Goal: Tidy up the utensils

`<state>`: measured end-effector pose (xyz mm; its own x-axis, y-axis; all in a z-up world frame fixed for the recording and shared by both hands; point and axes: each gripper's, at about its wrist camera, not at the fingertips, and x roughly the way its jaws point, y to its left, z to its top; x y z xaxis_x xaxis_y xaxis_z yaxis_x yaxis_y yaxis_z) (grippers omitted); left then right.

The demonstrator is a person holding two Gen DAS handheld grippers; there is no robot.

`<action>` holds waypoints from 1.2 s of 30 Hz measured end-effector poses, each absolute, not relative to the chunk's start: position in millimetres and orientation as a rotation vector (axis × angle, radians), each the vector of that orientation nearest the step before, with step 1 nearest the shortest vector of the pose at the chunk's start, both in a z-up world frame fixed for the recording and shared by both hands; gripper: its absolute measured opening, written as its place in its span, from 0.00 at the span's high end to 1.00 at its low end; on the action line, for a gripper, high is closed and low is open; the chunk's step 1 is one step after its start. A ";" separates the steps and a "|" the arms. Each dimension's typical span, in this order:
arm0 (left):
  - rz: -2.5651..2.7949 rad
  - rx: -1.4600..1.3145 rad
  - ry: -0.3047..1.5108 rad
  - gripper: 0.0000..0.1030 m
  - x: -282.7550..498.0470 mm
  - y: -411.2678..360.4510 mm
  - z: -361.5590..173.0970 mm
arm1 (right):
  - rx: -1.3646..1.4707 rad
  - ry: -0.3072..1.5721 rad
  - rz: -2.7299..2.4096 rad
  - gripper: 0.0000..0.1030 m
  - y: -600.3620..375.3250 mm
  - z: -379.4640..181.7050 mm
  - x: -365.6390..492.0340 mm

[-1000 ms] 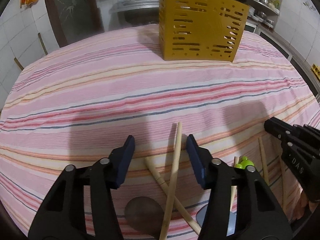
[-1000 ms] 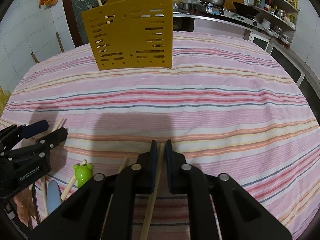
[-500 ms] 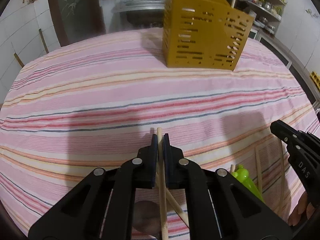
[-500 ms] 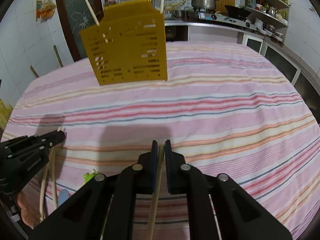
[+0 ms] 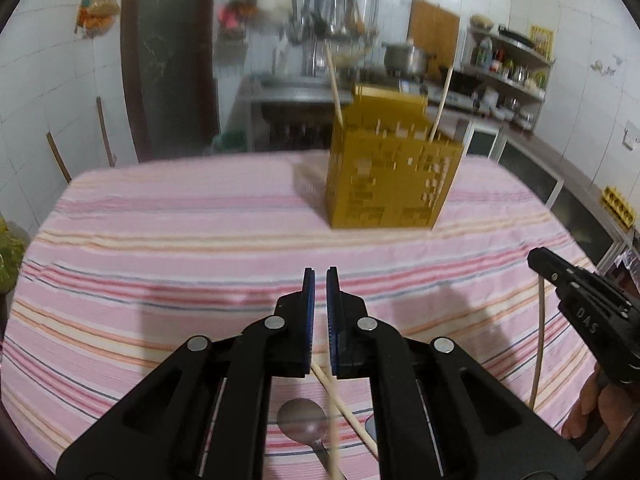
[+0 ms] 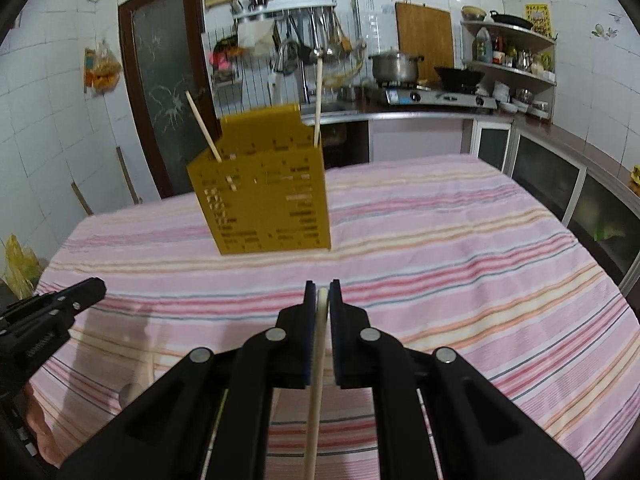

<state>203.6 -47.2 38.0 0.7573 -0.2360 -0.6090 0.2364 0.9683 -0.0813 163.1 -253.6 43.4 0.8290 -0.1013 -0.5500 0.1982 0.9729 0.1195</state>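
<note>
A pale wooden chopstick [image 6: 317, 364] is pinched between the blue pads of the right gripper [image 6: 321, 292], its tip just showing at the fingertips and its shaft running back down under the camera. The left gripper [image 5: 320, 280] has its jaws drawn in to a narrow slit; a chopstick [image 5: 333, 420] hangs below the pads, but I cannot tell whether it is gripped. Under that gripper, another chopstick [image 5: 352, 412] and a metal spoon [image 5: 302, 426] lie on the pink striped tablecloth [image 5: 180, 264]. Farther back on the table stands the yellow slotted utensil holder [image 6: 264, 200], upright, with two chopsticks [image 6: 203, 126] poking out of its top at either side. Beyond it are the kitchen counter and a steel pot [image 6: 394, 66] on the stove.
</note>
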 end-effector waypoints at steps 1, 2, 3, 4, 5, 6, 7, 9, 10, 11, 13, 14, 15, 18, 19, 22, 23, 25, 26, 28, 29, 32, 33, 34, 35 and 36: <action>-0.253 0.005 0.642 0.96 199.4 -46.0 42.2 | 0.166 0.559 -0.165 0.93 -253.3 46.3 160.2; -0.250 0.011 0.621 0.96 195.6 -45.4 45.6 | 0.156 0.540 -0.169 0.93 -252.2 49.8 157.7; -0.249 0.022 0.607 0.96 191.7 -46.0 48.9 | 0.152 0.534 -0.167 0.93 -251.8 51.2 156.2; -0.249 0.032 0.610 0.96 191.5 -46.0 50.3 | 0.150 0.533 -0.162 0.93 -251.7 53.0 155.9; -0.246 0.038 0.615 0.96 191.9 -46.6 50.5 | 0.149 0.535 -0.154 0.93 -251.6 54.4 156.8; -0.242 0.035 0.634 0.96 195.3 -47.5 48.7 | 0.147 0.535 -0.153 0.94 -251.7 55.1 156.9; -0.244 0.033 0.656 0.96 198.4 -48.5 46.3 | 0.142 0.538 -0.152 0.94 -251.8 54.9 158.0; -0.262 0.025 0.719 0.95 208.4 -52.7 35.4 | 0.133 0.564 -0.148 0.93 -253.2 50.6 161.9; -0.261 0.025 0.732 0.89 212.2 -54.9 29.2 | 0.131 0.576 -0.146 0.94 -254.3 47.7 164.3; -0.260 0.032 0.749 0.76 215.9 -57.8 22.1 | 0.131 0.589 -0.147 0.94 -255.8 44.1 166.7; -0.266 0.042 0.790 0.59 223.6 -63.1 7.8 | 0.140 0.624 -0.148 0.94 -261.5 34.1 173.0; -0.269 0.043 0.805 0.57 227.1 -65.1 2.4 | 0.143 0.633 -0.148 0.94 -263.4 31.1 174.0; -0.275 0.045 0.818 0.57 229.7 -67.0 -2.9 | 0.145 0.649 -0.153 0.94 -266.6 26.1 177.0; -0.300 0.077 0.897 0.57 239.3 -79.4 -23.9 | 0.159 0.692 -0.160 0.94 -272.6 12.8 185.2; -0.304 0.090 0.915 0.57 241.3 -84.0 -29.8 | 0.166 0.700 -0.162 0.94 -275.1 9.3 186.6; -0.316 0.135 0.952 0.57 243.8 -97.4 -44.1 | 0.175 0.719 -0.166 0.94 -278.3 0.1 189.8; -0.317 0.146 0.960 0.57 244.4 -100.7 -47.7 | 0.176 0.723 -0.166 0.94 -278.6 -1.6 190.0; -0.317 0.165 0.985 0.58 248.1 -106.9 -56.9 | 0.175 0.729 -0.166 0.94 -278.8 -4.0 191.0; -0.313 0.172 0.992 0.58 249.8 -108.5 -60.1 | 0.174 0.728 -0.166 0.94 -278.3 -3.6 191.1; -0.309 0.180 0.985 0.60 251.3 -111.0 -60.3 | 0.171 0.726 -0.166 0.94 -277.0 -2.4 191.2; -0.315 0.180 0.989 0.66 252.7 -112.3 -60.0 | 0.168 0.723 -0.166 0.94 -276.0 -1.2 191.2; -0.330 0.177 0.998 0.86 255.8 -116.6 -58.1 | 0.169 0.714 -0.165 0.94 -274.3 1.9 191.2; -0.334 0.178 0.998 0.90 256.2 -118.3 -57.6 | 0.169 0.711 -0.163 0.94 -273.0 2.6 191.4; -0.338 0.180 0.998 0.95 256.3 -119.4 -56.9 | 0.168 0.708 -0.162 0.94 -272.7 3.6 190.9; -0.338 0.182 0.995 0.95 256.1 -120.1 -56.2 | 0.167 0.702 -0.162 0.94 -271.8 4.8 189.9; -0.339 0.182 0.990 0.95 256.1 -120.0 -55.7 | 0.166 0.694 -0.163 0.94 -271.3 6.1 188.6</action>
